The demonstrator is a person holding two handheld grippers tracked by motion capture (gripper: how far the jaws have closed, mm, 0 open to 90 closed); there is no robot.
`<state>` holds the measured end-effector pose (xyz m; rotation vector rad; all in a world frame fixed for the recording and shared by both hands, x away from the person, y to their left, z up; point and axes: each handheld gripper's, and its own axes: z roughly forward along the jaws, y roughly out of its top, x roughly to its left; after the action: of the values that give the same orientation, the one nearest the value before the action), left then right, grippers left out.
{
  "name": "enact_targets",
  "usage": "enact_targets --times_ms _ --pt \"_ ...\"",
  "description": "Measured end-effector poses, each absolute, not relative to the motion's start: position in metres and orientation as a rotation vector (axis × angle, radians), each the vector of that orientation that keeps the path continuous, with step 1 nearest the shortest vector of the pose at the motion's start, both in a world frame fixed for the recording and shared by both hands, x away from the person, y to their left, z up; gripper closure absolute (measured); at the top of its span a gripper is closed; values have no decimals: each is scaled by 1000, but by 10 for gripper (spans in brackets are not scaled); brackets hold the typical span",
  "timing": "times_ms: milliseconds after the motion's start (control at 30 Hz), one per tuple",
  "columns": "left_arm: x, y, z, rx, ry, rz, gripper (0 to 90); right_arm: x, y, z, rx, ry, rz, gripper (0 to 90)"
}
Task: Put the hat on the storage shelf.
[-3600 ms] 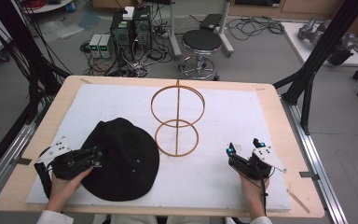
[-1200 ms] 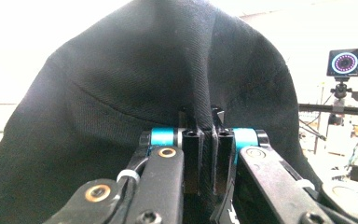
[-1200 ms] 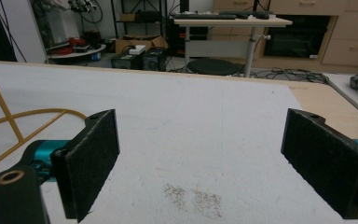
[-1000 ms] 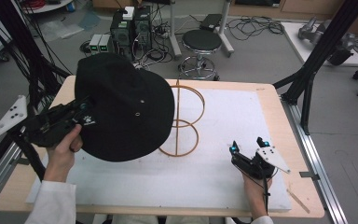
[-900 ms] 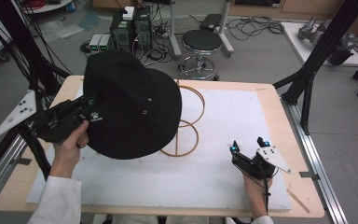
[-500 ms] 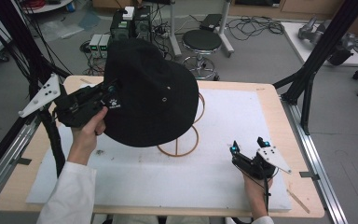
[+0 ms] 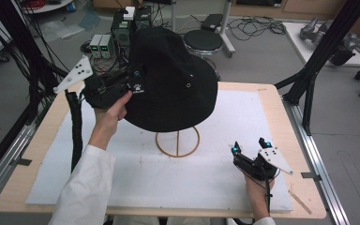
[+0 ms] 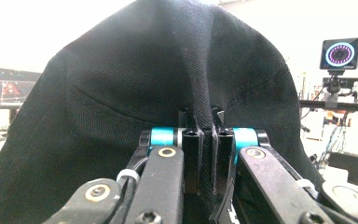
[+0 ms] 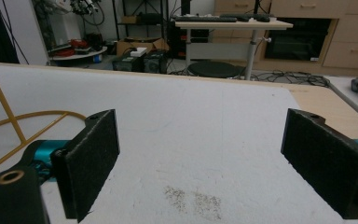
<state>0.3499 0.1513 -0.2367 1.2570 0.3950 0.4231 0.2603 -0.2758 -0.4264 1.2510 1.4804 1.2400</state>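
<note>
Left gripper (image 7: 133, 84) is clamped on the brim of the black bucket hat (image 7: 173, 79); in the left gripper view the fingertips (image 8: 189, 140) pinch a fold of fabric with no gap between the jaws. The hat hangs in the air over the far-left part of the white mat (image 7: 145, 178), its crown covering the top of the gold wire stand (image 7: 177, 143). Only the stand's base ring and the lower stem show beneath the brim.

Change: 3.6 s ago the hat lay flat on the mat at near left, beside the stand, whose upper ring was bare. At 1.0 s ago it was already lifted, well left of the stand. Through 0.5 s ago it travelled right and farther away, and it now sits above the upper ring. Whether the crown already touches the ring cannot be told from these views.

Right gripper (image 7: 251, 147) rests on the mat at near right, jaws spread wide with nothing between them, where it was throughout. The right gripper view shows bare mat and the stand's base at its left edge.

Judgement: the carry is done and the work is at the placing step. What remains is to lower the hat so the crown settles over the ring, then let go. Risk: an off-centre drop could tip the light stand or let the hat slide off.
</note>
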Motion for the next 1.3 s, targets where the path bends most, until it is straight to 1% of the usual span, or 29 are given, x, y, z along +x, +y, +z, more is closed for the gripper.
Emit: enact_targets --times_ms 100,200,333,500,933,1067,1167,1300 --pt "359 140 -237 1275 410 415 862 261 -276 -427 1246 1482 1238 105" --pt "367 128 -239 1326 430 422 862 261 -275 -427 1243 1486 1240 105" --pt "372 120 -241 1348 438 421 862 262 -275 -428 1241 1498 1235 105" --pt "376 117 -246 1359 455 385 861 261 -276 -427 1242 1494 1239 105" --pt "378 111 -271 1422 482 358 860 261 -275 -428 1248 1492 1236 105" --pt "379 111 -277 1431 487 331 860 260 -276 -428 1243 1494 1233 105" --pt "379 108 -282 1477 492 305 857 261 -276 -428 1242 1486 1228 105" --pt "380 110 -285 1467 503 283 853 261 -276 -428 1247 1484 1228 105"
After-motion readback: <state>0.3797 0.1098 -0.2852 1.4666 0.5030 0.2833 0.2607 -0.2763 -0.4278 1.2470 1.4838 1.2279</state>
